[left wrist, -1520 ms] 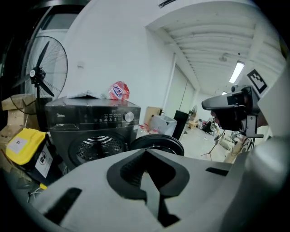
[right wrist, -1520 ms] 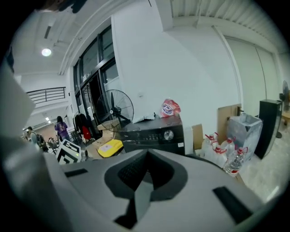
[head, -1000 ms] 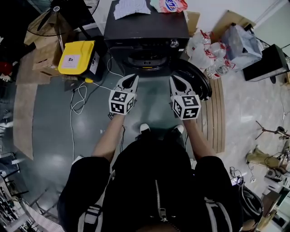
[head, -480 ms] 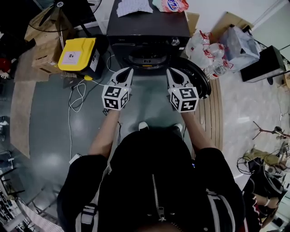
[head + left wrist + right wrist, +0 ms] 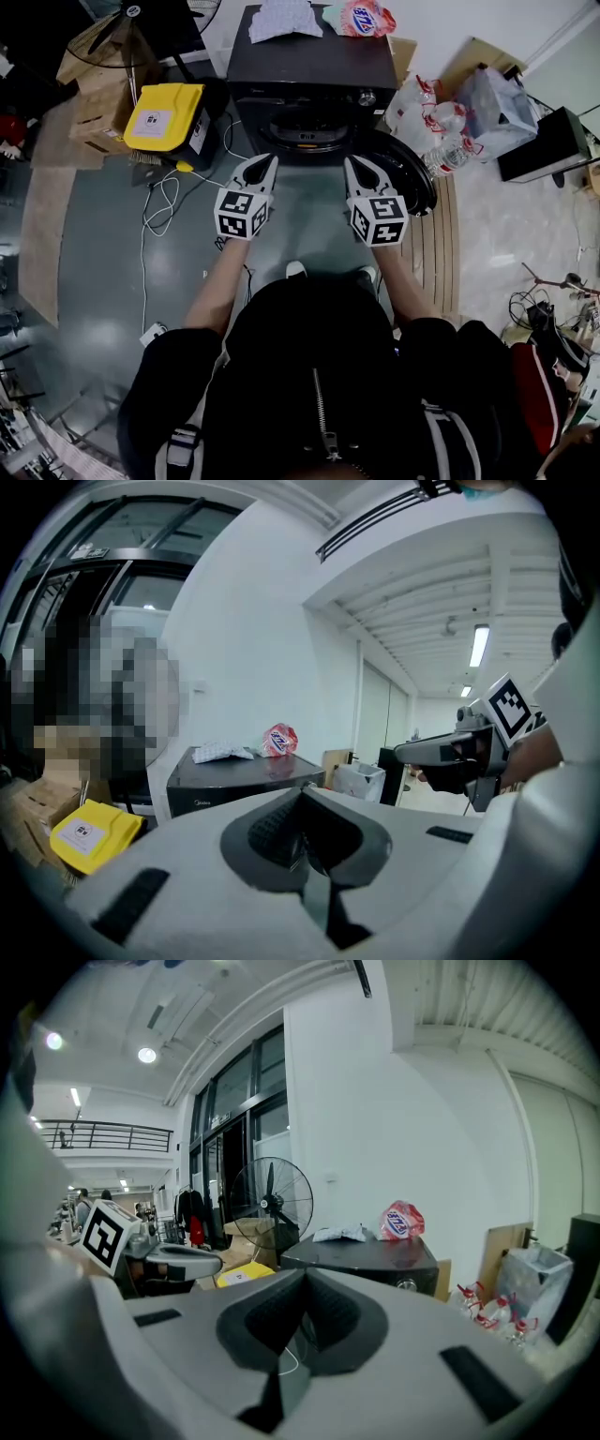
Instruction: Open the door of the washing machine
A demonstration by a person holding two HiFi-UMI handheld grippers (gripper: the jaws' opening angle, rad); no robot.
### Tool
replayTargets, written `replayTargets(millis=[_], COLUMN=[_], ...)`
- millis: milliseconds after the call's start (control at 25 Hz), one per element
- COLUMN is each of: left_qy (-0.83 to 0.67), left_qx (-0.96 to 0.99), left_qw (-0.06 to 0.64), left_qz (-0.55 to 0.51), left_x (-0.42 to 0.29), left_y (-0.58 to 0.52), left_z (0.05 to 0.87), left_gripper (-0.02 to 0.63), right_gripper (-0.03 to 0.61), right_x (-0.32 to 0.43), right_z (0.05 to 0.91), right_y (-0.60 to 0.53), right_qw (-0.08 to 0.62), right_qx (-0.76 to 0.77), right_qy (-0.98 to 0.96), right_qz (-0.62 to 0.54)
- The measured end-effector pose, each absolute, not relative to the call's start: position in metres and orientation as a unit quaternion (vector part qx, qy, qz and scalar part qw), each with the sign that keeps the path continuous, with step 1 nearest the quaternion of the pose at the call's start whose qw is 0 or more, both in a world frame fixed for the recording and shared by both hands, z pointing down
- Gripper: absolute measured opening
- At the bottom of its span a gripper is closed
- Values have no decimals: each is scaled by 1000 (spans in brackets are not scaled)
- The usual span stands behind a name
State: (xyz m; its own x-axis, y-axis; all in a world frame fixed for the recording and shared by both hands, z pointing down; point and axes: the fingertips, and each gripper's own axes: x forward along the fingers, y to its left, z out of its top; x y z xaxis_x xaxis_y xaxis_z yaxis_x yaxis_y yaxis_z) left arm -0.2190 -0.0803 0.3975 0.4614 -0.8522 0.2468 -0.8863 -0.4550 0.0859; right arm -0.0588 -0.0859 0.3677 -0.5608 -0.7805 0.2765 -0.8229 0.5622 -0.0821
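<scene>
Black and boxy, the washing machine stands on the grey floor with its round door swung fully open to its right, leaving the drum opening bare. In front of the machine, well short of that opening, the left tongs and the right tongs hang side by side in the air, both pointing toward it. In the left gripper view the left tongs are closed pad to pad with nothing between them. The right gripper view shows the right tongs closed and empty too.

On top of the machine lie a white cloth and a red-and-white bag. A yellow case sits just left of the machine, and a standing fan is behind it. Packs of plastic bottles sit to the machine's right, beyond the door.
</scene>
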Motion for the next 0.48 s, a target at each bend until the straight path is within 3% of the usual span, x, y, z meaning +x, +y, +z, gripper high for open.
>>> replayTargets(millis=[480], left_qy=[-506], left_qx=[852], left_qw=[105], left_qz=[84], left_x=[-210], left_y=[-78], left_z=[402], left_gripper=[3], right_gripper=[2], right_x=[-54], right_z=[373], right_y=[-82], right_qw=[106], right_qx=[459], right_qy=[-876], right_qz=[107])
